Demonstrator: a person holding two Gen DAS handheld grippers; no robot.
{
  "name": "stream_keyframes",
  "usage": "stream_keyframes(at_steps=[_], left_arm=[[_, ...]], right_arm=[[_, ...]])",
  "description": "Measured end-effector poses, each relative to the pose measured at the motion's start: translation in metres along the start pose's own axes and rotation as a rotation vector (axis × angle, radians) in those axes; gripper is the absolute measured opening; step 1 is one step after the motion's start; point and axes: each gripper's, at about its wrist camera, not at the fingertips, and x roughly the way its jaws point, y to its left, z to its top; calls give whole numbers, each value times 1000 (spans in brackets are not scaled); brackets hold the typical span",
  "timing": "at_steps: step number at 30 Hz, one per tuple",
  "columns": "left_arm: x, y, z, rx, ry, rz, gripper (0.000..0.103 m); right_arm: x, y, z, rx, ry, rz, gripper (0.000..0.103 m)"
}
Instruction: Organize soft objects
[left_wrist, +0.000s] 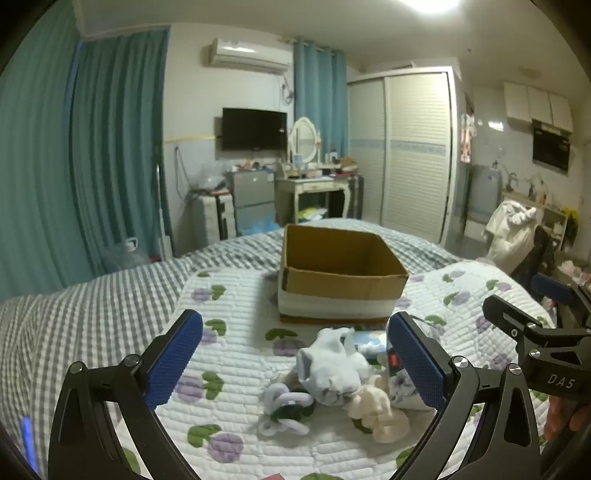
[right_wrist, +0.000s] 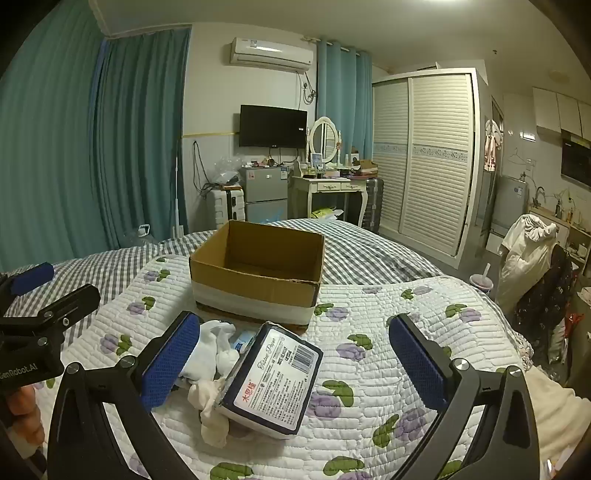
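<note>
An open cardboard box (left_wrist: 341, 280) stands on the quilted bed; it also shows in the right wrist view (right_wrist: 258, 273). In front of it lies a pile of soft items: a white sock (left_wrist: 328, 369), a cream sock (left_wrist: 376, 410), a braided white and green piece (left_wrist: 286, 406). My left gripper (left_wrist: 295, 358) is open above the pile, holding nothing. In the right wrist view a tissue paper pack (right_wrist: 273, 380) lies beside white socks (right_wrist: 216, 350) and a cream sock (right_wrist: 208, 402). My right gripper (right_wrist: 295, 358) is open around the pack, apart from it.
The flowered quilt (right_wrist: 369, 325) covers a grey checked bedspread (left_wrist: 92, 295). The right gripper's body (left_wrist: 535, 339) shows at the right edge of the left view. A chair with clothes (right_wrist: 528, 254) stands right of the bed. A dresser (right_wrist: 332, 192) and wardrobe (right_wrist: 424, 158) stand behind.
</note>
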Motion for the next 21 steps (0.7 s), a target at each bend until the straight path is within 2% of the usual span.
stream_keyframes(at_steps=[21], left_arm=[[-1, 3, -1, -8, -4, 6, 103]], right_arm=[[2, 3, -1, -2, 9, 2, 103]])
